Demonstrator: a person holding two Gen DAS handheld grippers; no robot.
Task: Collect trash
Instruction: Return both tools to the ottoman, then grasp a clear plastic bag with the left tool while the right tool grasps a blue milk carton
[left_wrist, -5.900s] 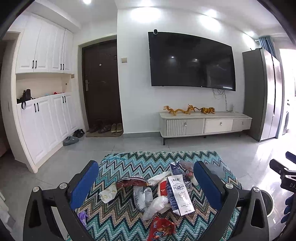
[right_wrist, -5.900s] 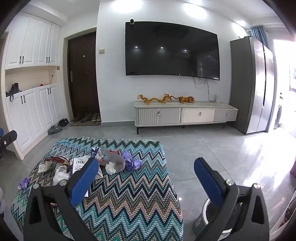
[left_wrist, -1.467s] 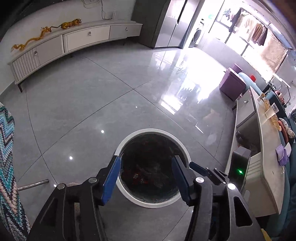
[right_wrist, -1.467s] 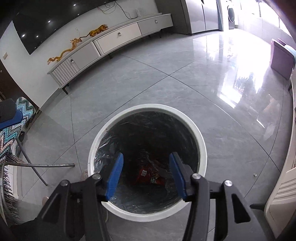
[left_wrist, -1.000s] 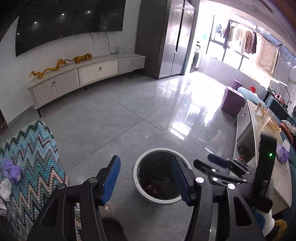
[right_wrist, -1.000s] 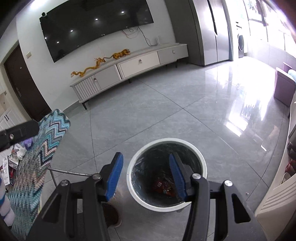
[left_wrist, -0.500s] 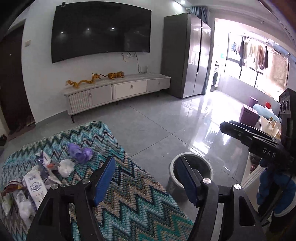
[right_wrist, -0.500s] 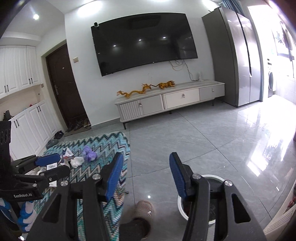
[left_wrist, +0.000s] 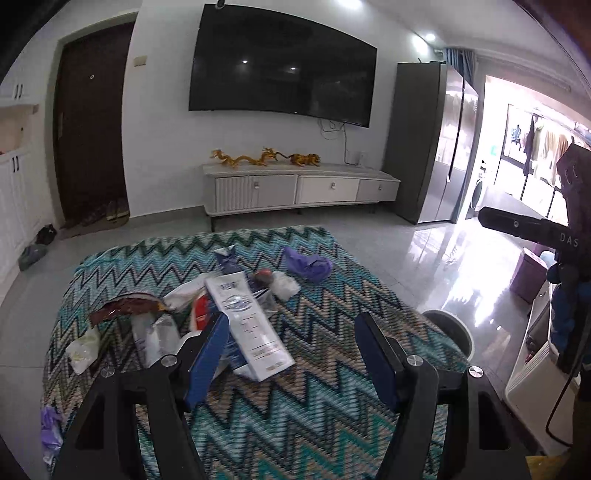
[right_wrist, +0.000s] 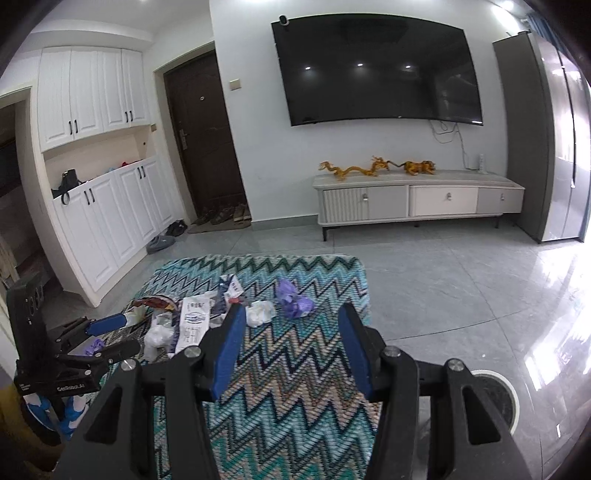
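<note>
Both tongs had swung away from the bin, back toward the littered tabletop.
Left tongs (left_wrist: 291, 350) and right tongs (right_wrist: 293, 347) stood open, empty; trash (left_wrist: 243, 314) lay far-left on the zigzag tabletop (left_wrist: 332, 424). Only the right view showed white cabinets (right_wrist: 92, 147); bin (right_wrist: 496, 395) sat near-right.

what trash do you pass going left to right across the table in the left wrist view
purple scrap at the edge → crumpled white wrapper → brown wrapper → clear bag → white carton → white wad → purple bag
</note>
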